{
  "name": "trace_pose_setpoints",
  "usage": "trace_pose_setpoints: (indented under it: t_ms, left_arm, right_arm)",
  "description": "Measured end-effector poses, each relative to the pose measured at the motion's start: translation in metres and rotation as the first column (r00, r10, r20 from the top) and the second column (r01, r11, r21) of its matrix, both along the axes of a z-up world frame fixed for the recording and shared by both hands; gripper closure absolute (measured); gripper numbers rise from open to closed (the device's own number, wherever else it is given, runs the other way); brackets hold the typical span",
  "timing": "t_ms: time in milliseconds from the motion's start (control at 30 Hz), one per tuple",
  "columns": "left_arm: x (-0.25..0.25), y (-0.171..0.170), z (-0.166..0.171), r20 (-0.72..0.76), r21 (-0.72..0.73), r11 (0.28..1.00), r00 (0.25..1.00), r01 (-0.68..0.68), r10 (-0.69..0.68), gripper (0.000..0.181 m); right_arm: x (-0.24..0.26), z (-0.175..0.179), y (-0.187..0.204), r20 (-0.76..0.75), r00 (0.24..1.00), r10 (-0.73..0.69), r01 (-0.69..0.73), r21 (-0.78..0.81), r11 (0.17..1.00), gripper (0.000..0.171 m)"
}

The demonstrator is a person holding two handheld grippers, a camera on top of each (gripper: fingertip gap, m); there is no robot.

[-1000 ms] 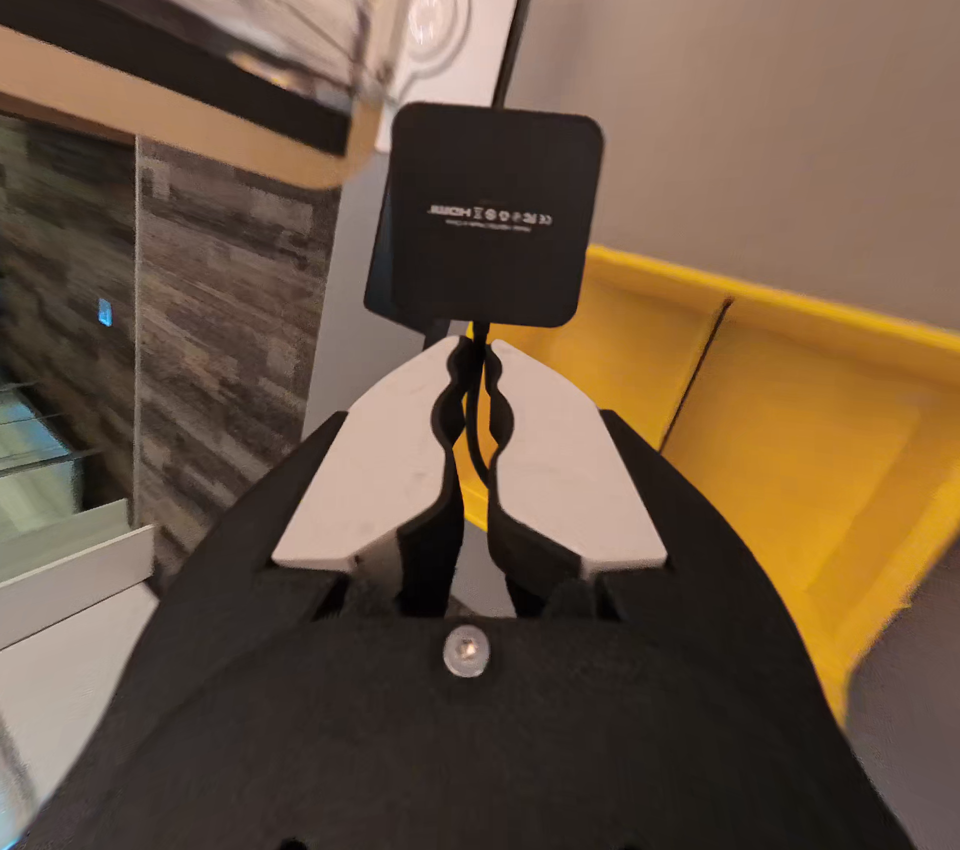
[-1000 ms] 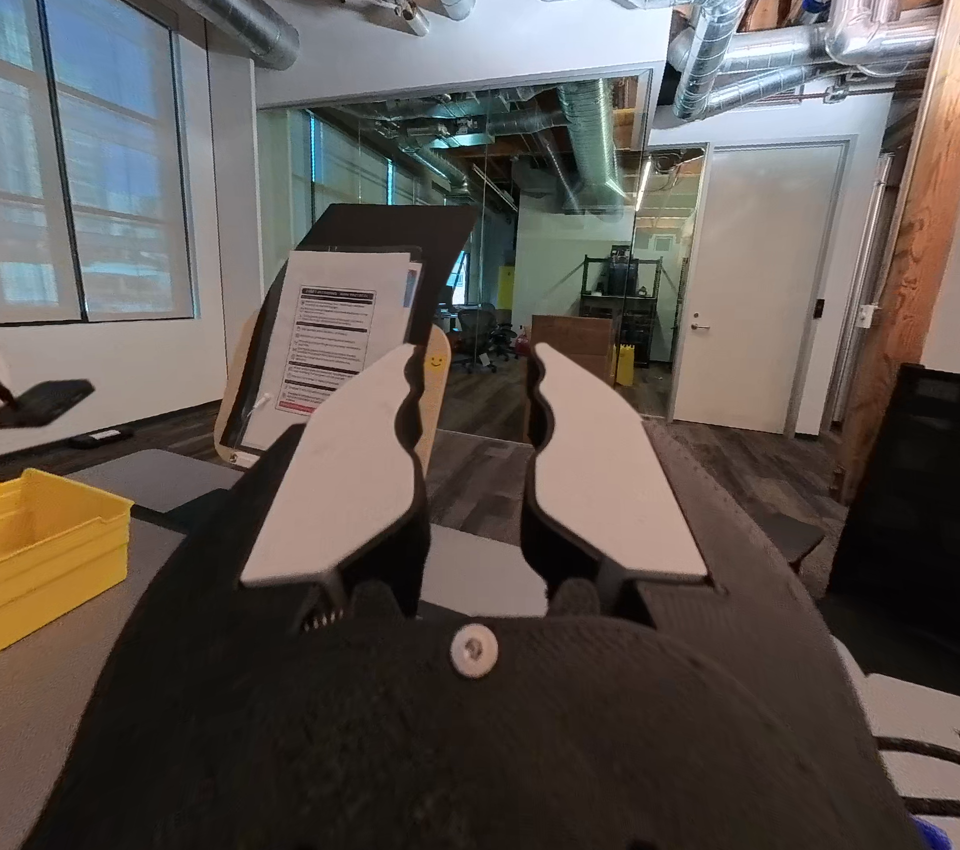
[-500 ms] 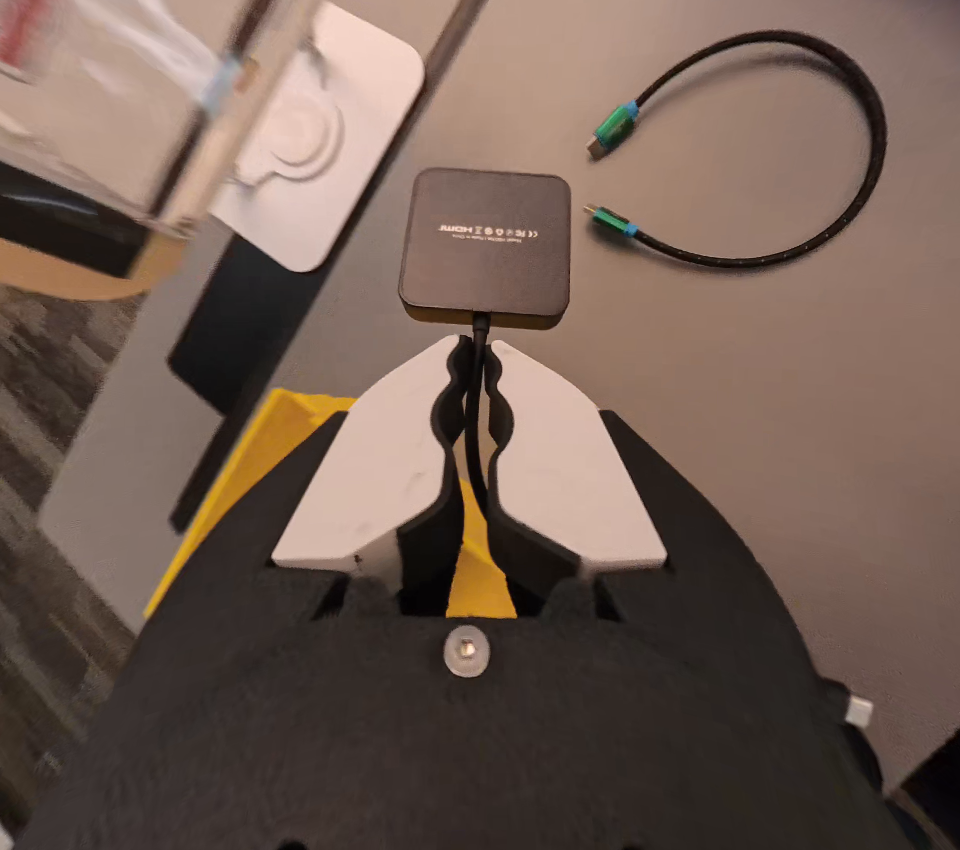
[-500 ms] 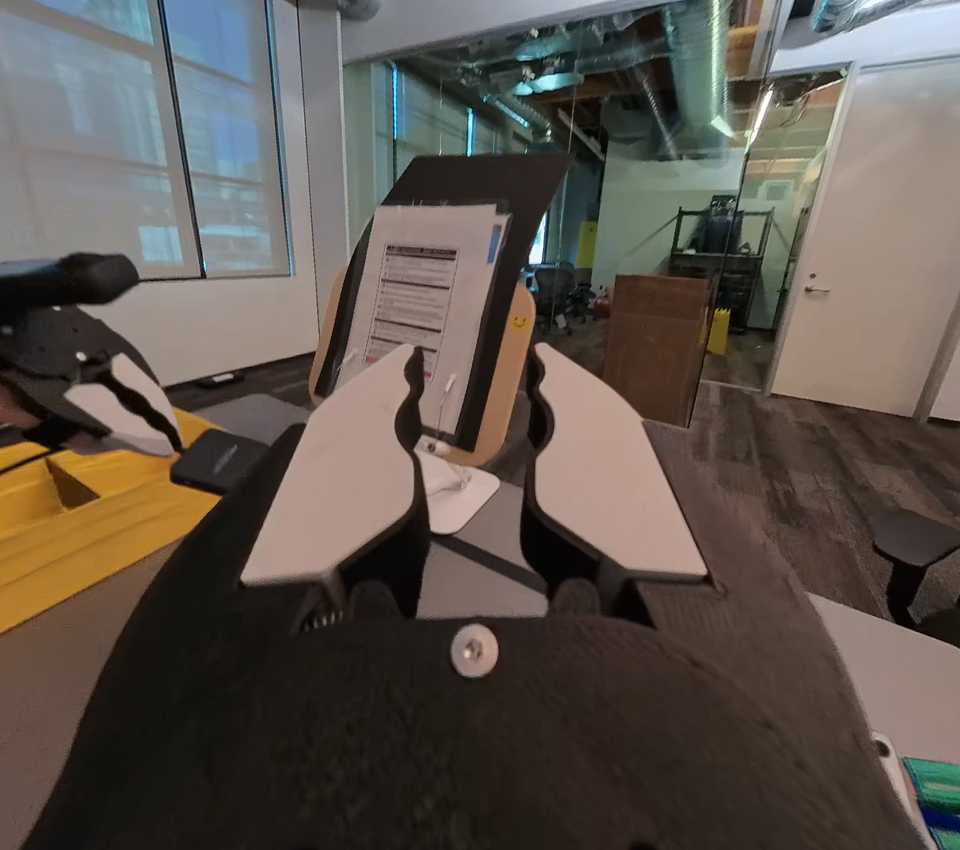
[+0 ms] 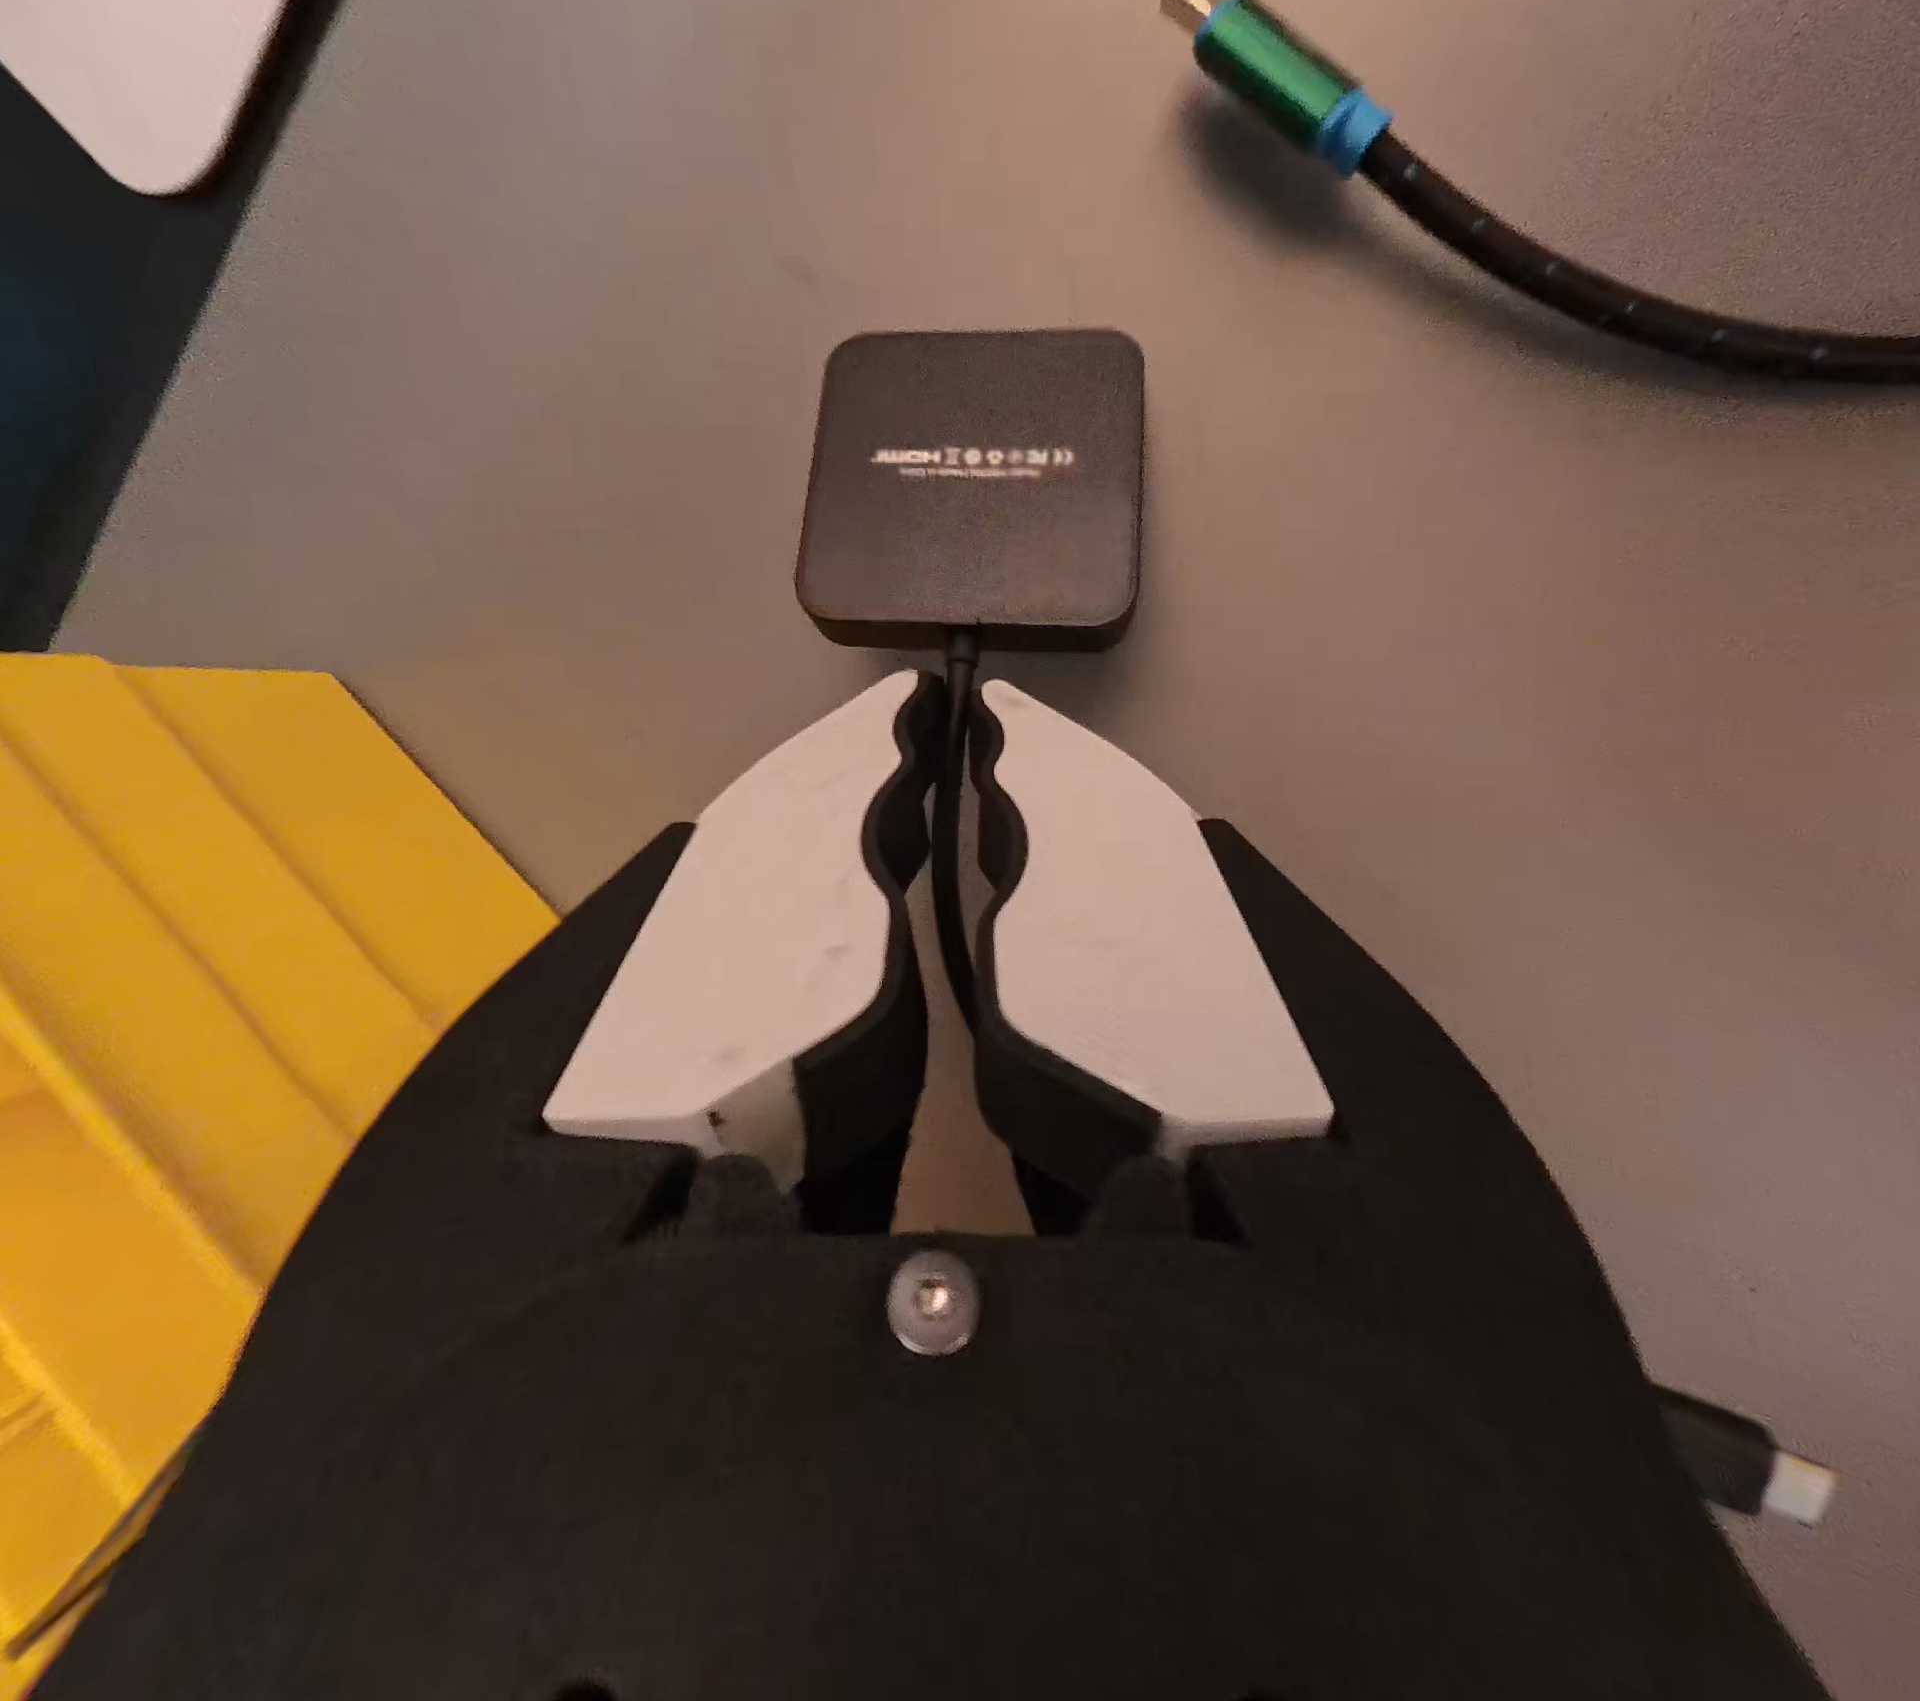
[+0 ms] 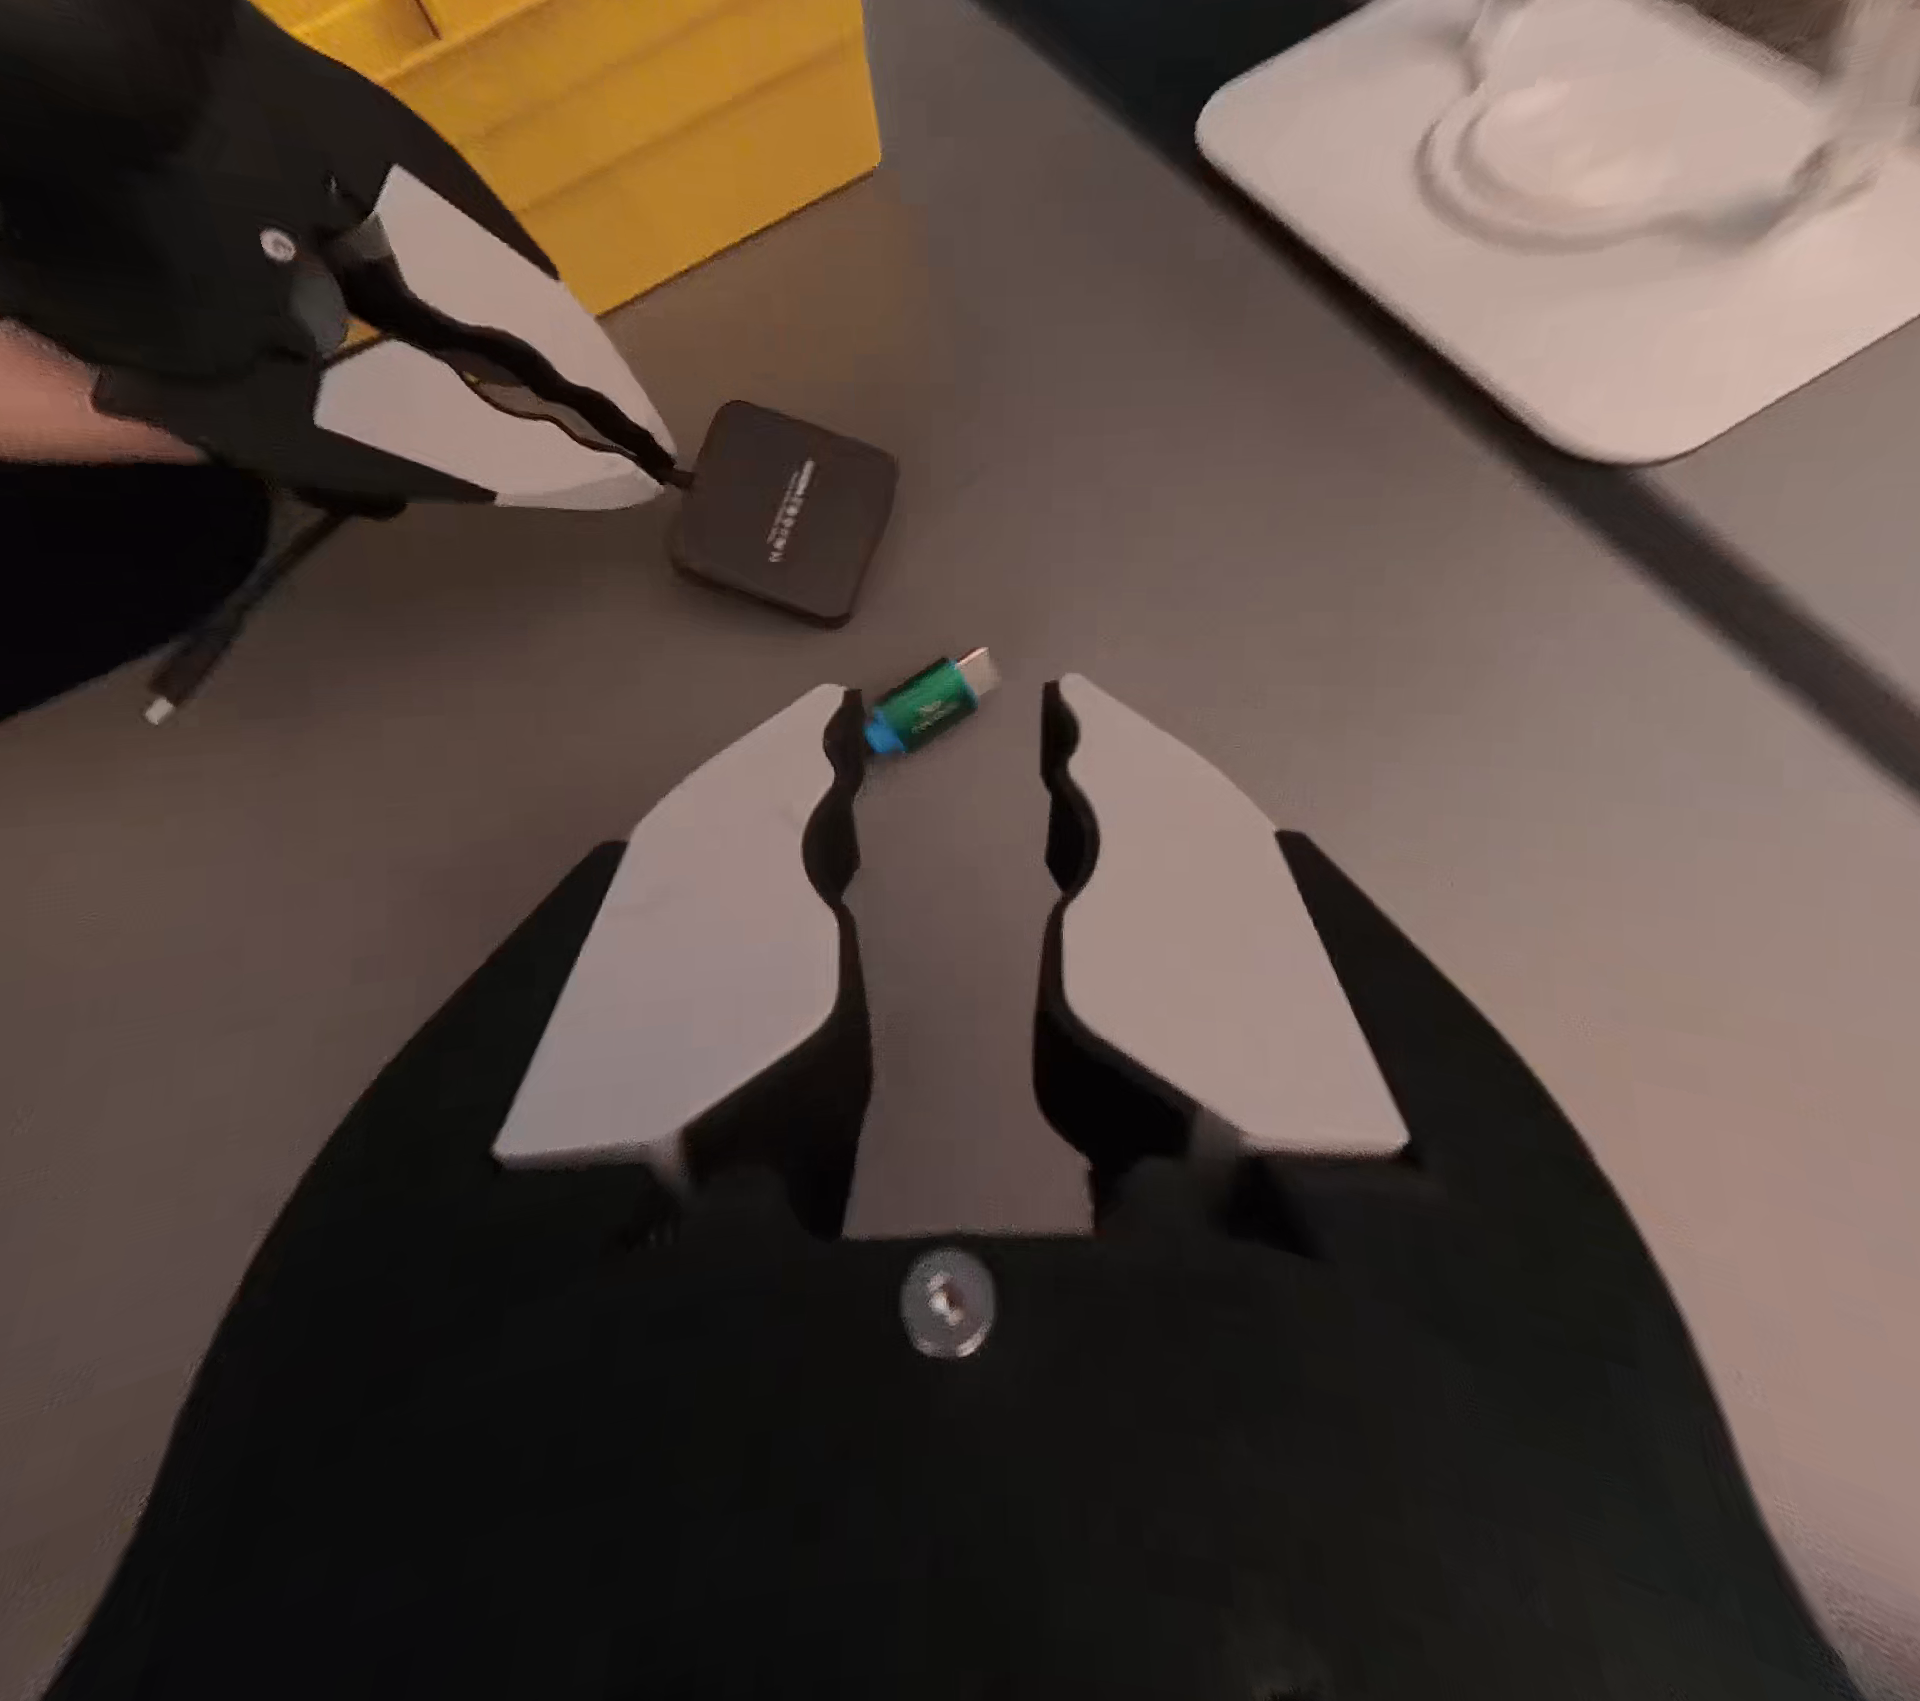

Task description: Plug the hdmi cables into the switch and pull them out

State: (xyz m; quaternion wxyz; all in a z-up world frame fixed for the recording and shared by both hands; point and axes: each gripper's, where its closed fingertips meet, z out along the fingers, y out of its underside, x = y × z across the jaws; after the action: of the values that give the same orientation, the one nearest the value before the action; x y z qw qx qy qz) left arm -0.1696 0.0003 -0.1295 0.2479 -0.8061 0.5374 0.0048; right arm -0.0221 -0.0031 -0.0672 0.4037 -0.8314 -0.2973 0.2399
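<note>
The black square HDMI switch rests on the grey table just ahead of my left gripper, which is shut on the switch's thin black cord. The switch also shows in the right wrist view, with the left gripper at its left edge. A braided black HDMI cable with a green plug lies to the right of the switch. My right gripper is open and empty, hovering over the green plug, which lies between its fingertips.
A yellow bin stands behind the switch and shows at lower left in the left wrist view. A white stand base sits at the back right. The cord's free plug lies by the left gripper.
My left gripper has lowered the switch to the table beside the bin. My right gripper has tilted down from facing the room to hover over the green plug.
</note>
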Motion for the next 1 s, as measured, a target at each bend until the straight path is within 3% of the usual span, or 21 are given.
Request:
trace_pose_setpoints:
  t_ms: [167, 267, 367, 433, 467, 533, 667, 733, 800, 900, 1000]
  left_arm:
    - [-0.004, -0.001, -0.025, 0.029, -0.024, 0.996, 0.996, -0.089, 0.090, 0.177]
    - [-0.006, 0.006, -0.022, 0.014, 0.028, 0.993, 0.994, -0.111, 0.111, 0.165]
    - [0.002, 0.014, 0.011, 0.118, 0.131, 0.987, 0.990, -0.095, 0.079, 0.161]
    - [0.007, 0.018, 0.038, 0.235, 0.166, 0.980, 0.969, -0.111, 0.070, 0.153]
    - [0.009, 0.020, 0.051, 0.285, 0.165, 0.979, 0.956, -0.120, 0.069, 0.151]
    - [0.013, 0.020, 0.069, 0.342, 0.128, 0.985, 0.937, -0.116, 0.066, 0.152]
    - [0.027, 0.029, 0.105, 0.458, 0.072, 0.992, 0.887, -0.099, 0.055, 0.155]
    - [0.041, 0.029, 0.126, 0.560, 0.024, 0.998, 0.828, -0.056, 0.033, 0.156]
    - [0.060, 0.020, 0.148, 0.692, -0.063, 0.997, 0.722, 0.048, 0.009, 0.157]
    - [0.081, -0.007, 0.178, 0.873, -0.160, 0.944, 0.488, 0.289, -0.001, 0.158]
    - [0.084, -0.034, 0.195, 0.963, -0.118, 0.862, 0.269, 0.493, -0.023, 0.157]
  right_arm:
    - [-0.013, -0.048, 0.002, 0.104, 0.991, -0.088, 0.105, -0.171, 0.980, 0.129]
    - [-0.024, -0.064, 0.002, 0.080, 0.983, -0.165, 0.179, -0.241, 0.954, 0.126]
    - [-0.030, -0.079, 0.001, 0.125, 0.962, -0.242, 0.266, -0.242, 0.933, 0.124]
    - [-0.028, -0.090, -0.001, 0.230, 0.937, -0.264, 0.310, -0.197, 0.930, 0.121]
    - [-0.030, -0.090, -0.001, 0.263, 0.929, -0.259, 0.305, -0.152, 0.940, 0.126]
    - [-0.041, -0.090, -0.005, 0.286, 0.935, -0.208, 0.252, -0.124, 0.960, 0.151]
    - [-0.028, -0.064, -0.007, 0.355, 0.918, -0.177, 0.209, -0.052, 0.977, 0.156]
    - [-0.023, -0.030, -0.014, 0.268, 0.952, -0.148, 0.167, -0.051, 0.985, 0.161]
    - [-0.017, 0.007, -0.030, 0.158, 0.984, -0.085, 0.098, -0.078, 0.992, 0.161]
    - [-0.012, 0.061, -0.060, -0.046, 0.999, 0.023, -0.026, -0.069, 0.997, 0.162]
    - [-0.022, 0.112, -0.102, -0.275, 0.934, 0.229, -0.239, -0.005, 0.971, 0.161]
